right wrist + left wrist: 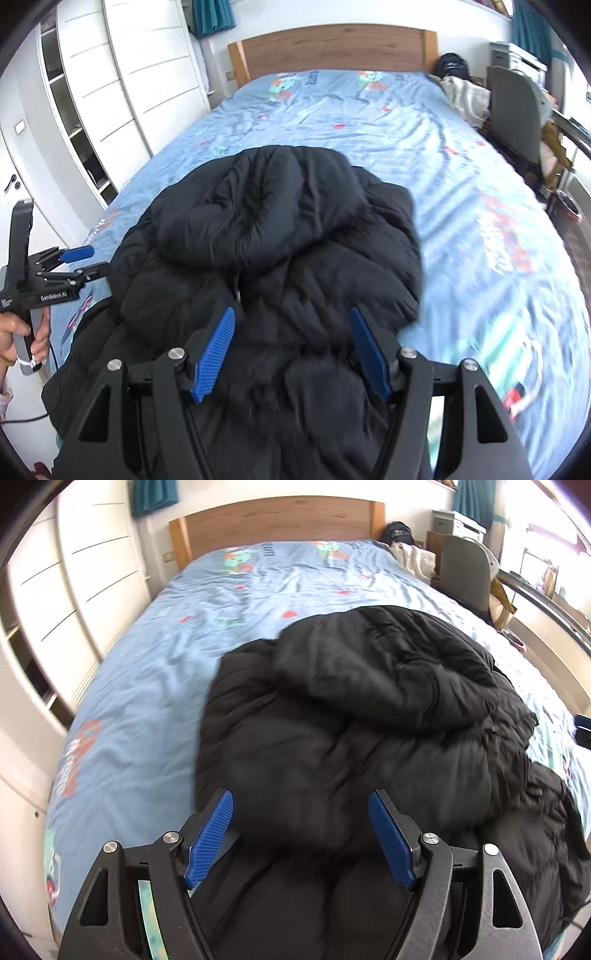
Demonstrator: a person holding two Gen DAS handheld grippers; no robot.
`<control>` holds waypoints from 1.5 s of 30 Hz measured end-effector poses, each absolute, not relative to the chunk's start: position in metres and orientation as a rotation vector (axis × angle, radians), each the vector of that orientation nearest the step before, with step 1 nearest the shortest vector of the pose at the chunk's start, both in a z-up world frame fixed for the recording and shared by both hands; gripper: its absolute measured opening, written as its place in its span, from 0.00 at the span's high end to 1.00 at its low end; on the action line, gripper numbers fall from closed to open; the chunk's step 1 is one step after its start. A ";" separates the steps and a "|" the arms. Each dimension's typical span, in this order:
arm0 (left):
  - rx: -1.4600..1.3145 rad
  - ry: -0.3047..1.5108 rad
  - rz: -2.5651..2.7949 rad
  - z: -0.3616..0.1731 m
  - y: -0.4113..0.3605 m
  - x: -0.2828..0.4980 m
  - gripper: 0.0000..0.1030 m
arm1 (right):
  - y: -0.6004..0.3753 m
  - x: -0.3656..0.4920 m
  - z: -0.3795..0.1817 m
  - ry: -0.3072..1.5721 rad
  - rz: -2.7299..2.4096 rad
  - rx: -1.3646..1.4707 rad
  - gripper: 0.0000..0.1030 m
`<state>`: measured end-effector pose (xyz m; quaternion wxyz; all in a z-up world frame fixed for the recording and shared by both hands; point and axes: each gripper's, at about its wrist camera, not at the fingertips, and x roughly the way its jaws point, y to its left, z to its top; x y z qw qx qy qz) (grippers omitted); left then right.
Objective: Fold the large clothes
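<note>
— Black and puffy, that coat (pixel 273 236); where did it lie?

— On the blue bedspread (pixel 461 192), straight ahead of both tools, its hood bunched at the far end and its body running back under them toward the foot of the bed.

— Were the tools holding it?

— No. The right gripper (pixel 291 352) stood with its blue ribbed pads (pixel 216 352) spread wide, the coat's dark quilting showing between them, nothing pinched. The left gripper (pixel 300 840) was just as wide, hovering over the near part of the coat, with bare spread off to its left side.

— Could you see one tool from the other?

— From the right one, yes: the left gripper (pixel 79 264) sat off to its left at the coat's edge, a hand (pixel 22 332) wrapped round the grip.

— Any writing?

— White lettering on that tool's body read "GenRobot.AI". Orange letters were printed on the spread to the right of the right tool, too blurred to read. More print sat near the wooden headboard (pixel 332 48), upside down and too small to make out.
</note>
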<state>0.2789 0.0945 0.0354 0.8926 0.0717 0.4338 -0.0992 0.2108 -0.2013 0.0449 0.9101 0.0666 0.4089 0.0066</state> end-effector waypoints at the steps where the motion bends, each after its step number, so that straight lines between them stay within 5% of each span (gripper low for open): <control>1: 0.146 0.895 -0.197 0.038 0.102 0.269 0.27 | -0.200 0.202 0.046 0.840 0.004 0.137 0.38; 13: 0.057 0.863 -0.025 0.050 0.231 0.172 0.22 | -0.247 0.071 0.065 0.775 -0.161 0.235 0.38; 25: -0.186 0.977 0.099 -0.001 0.310 0.103 0.20 | -0.277 -0.026 0.035 0.788 -0.291 0.358 0.37; 45: -0.518 1.188 -0.050 -0.102 0.312 0.107 0.15 | -0.288 -0.044 -0.071 0.984 -0.204 0.588 0.25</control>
